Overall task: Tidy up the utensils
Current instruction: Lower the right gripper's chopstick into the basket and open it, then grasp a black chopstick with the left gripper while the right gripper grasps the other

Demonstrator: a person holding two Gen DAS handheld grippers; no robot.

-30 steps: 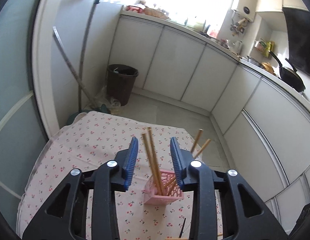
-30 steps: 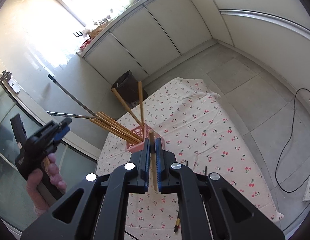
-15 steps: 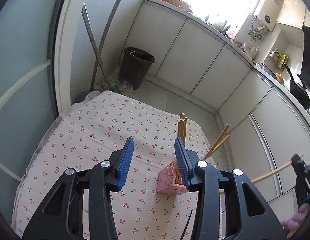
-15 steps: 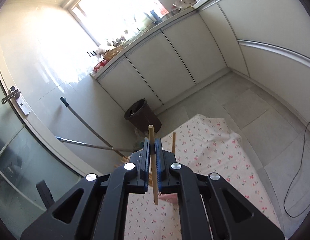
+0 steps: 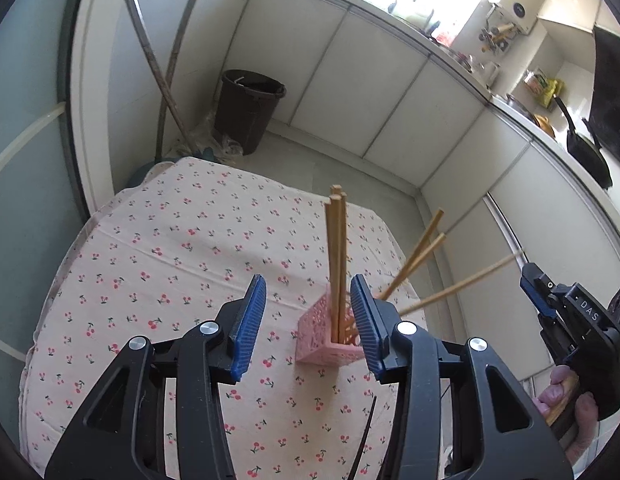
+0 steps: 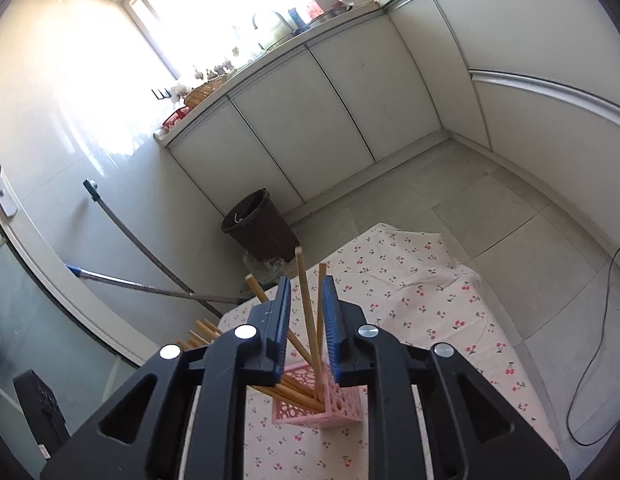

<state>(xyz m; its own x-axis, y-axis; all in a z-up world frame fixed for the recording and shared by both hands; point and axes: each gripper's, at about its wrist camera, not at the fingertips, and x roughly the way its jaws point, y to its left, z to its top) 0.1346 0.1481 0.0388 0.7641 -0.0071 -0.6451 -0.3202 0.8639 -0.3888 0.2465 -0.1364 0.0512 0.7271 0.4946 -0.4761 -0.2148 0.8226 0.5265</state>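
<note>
One chopstick [image 6: 307, 312] has just left my right gripper [image 6: 305, 332]: half a second ago the jaws were clamped on it above the cloth, and now they stand apart with the stick leaning free between them, its lower end down in the pink holder [image 6: 318, 404]. I read that as the drop being done, so this stick counts as sorted. It joins the other chopsticks [image 5: 337, 264] already in the holder, some standing near upright, some splayed out toward the cabinets.

The holder itself sits on the tabletop [image 5: 169, 240], on the cherry-print cloth, toward the edge nearest the cabinets.

My left gripper [image 5: 307, 316] hangs above the cloth just beside the holder, jaws wide apart and holding nothing. A dark thin utensil [image 5: 364, 436] lies on the cloth below it; I cannot tell what it is, but it looks like work left to do.

Beyond the tabletop stand a dark bin [image 5: 247, 110] and mop handles [image 5: 157, 76] against the wall.
</note>
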